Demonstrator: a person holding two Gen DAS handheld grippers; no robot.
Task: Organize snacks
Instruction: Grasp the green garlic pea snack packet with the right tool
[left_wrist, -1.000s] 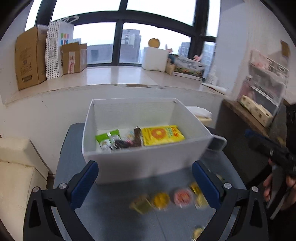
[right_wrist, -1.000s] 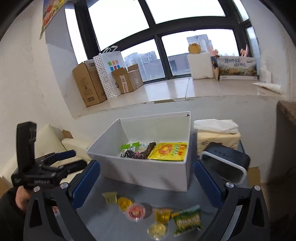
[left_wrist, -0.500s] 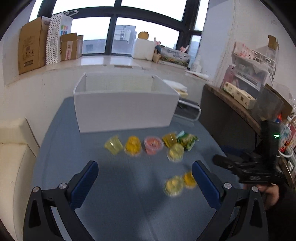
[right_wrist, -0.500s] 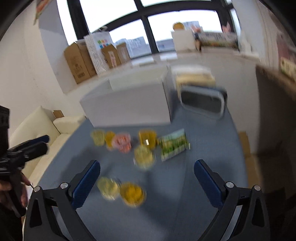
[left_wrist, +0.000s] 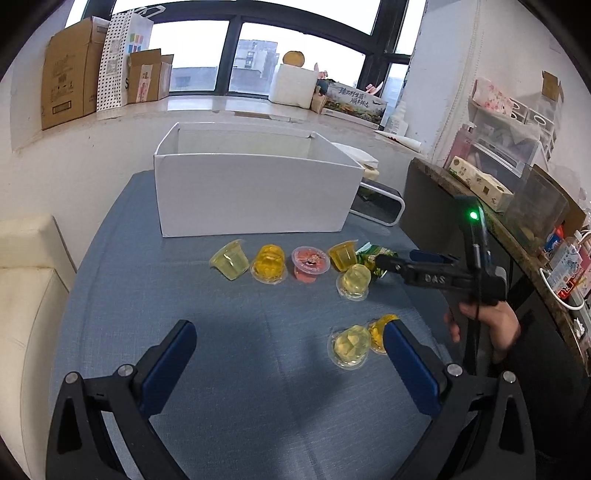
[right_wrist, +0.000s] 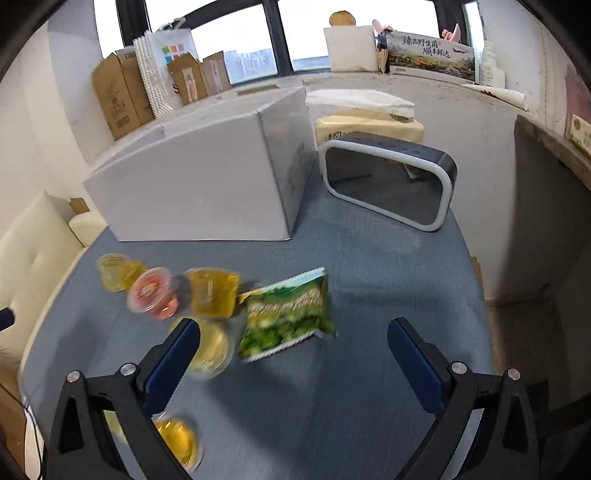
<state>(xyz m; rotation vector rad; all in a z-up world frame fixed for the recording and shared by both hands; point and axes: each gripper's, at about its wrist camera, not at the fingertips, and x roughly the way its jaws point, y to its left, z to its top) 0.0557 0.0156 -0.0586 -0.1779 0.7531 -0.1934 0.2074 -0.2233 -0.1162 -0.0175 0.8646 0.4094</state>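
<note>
Both grippers have pulled back from over the white box (left_wrist: 251, 192) and dropped toward the blue tablecloth (left_wrist: 240, 354), so a new pick looks underway. The left gripper (left_wrist: 291, 354) hangs wide open and empty, short of the jelly cups: pale yellow (left_wrist: 229, 259), orange (left_wrist: 269, 263), pink (left_wrist: 309, 263). The right gripper (right_wrist: 293, 354), also spread and empty, now lines up on the green snack packet (right_wrist: 286, 314).

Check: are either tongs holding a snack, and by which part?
Nothing held. Left tongs and right tongs are both open; the green packet lies untouched on the table.
</note>
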